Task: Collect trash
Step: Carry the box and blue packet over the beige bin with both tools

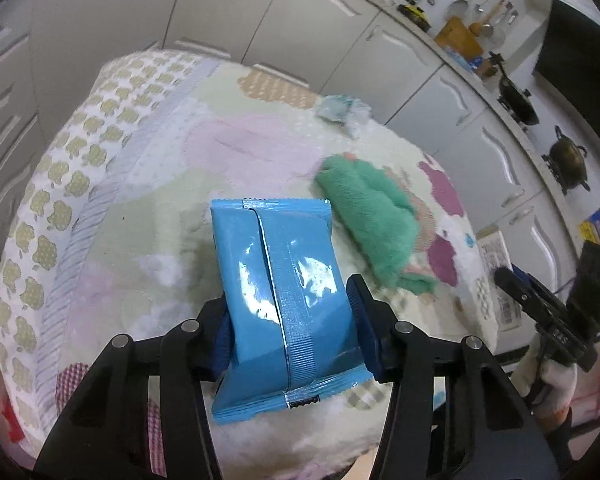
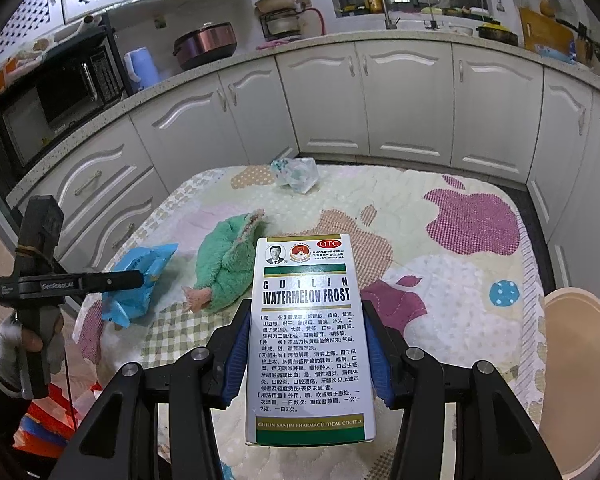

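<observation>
My left gripper [image 1: 290,320] is shut on a blue foil wrapper [image 1: 280,280] and holds it above the quilted table cover [image 1: 140,220]. The same wrapper [image 2: 140,280] and the left gripper [image 2: 136,278] show at the left of the right wrist view. My right gripper [image 2: 306,344] is shut on a white medicine box [image 2: 308,340] printed "Watermelon Frost", held upright over the table's near edge. That box [image 1: 496,276] shows at the right of the left wrist view. A crumpled pale plastic wrapper [image 2: 296,174] lies at the table's far edge; it also shows in the left wrist view [image 1: 346,114].
A green fluffy cloth [image 2: 224,268] lies mid-table, also in the left wrist view [image 1: 372,224]. White kitchen cabinets [image 2: 404,100] ring the table. A beige round stool [image 2: 580,380] stands at the right. A microwave [image 2: 56,96] sits on the counter at the left.
</observation>
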The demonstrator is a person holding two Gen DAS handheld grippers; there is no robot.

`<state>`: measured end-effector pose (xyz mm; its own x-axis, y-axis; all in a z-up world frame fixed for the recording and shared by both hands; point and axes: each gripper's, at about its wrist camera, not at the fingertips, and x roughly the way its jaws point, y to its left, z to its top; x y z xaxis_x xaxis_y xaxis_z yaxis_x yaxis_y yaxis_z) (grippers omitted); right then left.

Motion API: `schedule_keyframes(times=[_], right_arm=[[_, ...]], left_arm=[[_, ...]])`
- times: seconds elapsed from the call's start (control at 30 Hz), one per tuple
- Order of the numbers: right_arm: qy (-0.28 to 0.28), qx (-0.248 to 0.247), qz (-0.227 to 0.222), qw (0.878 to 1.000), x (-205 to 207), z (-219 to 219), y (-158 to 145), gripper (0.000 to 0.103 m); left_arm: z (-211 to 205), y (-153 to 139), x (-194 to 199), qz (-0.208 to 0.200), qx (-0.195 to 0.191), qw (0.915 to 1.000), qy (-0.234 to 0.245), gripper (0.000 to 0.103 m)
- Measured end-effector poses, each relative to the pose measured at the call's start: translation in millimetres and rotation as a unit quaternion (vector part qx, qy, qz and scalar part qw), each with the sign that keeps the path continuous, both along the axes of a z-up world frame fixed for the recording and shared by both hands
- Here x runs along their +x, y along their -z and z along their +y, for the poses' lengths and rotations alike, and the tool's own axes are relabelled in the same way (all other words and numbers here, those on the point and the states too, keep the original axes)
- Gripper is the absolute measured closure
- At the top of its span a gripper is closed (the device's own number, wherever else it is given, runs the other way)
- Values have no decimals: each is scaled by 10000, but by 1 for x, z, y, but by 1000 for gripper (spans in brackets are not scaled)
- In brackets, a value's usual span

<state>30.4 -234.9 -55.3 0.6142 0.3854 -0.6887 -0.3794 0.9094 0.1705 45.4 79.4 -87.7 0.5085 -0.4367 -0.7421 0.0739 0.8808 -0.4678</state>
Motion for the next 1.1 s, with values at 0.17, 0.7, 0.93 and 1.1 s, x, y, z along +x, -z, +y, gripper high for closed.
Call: schedule_keyframes(times=[0.17,0.7,0.93,1.1], right_arm=[[86,71,-92,9999,-7,-8,-6,54],[827,215,-305,9959,-34,-74,-22,54],[1294,205,-313,9909,-46,-116,-21,54],[1676,258,-266,9852,-53,-149,-19,54]], left_arm=[[-21,-30,-9,-353,168,9990,208,54],[-154,-77,-3,-1133,762,9818,1316,53],[-221,-79,9,-1272,876,9718,1781,53],[-263,-78,15,-1361,964,9646,2041,53]])
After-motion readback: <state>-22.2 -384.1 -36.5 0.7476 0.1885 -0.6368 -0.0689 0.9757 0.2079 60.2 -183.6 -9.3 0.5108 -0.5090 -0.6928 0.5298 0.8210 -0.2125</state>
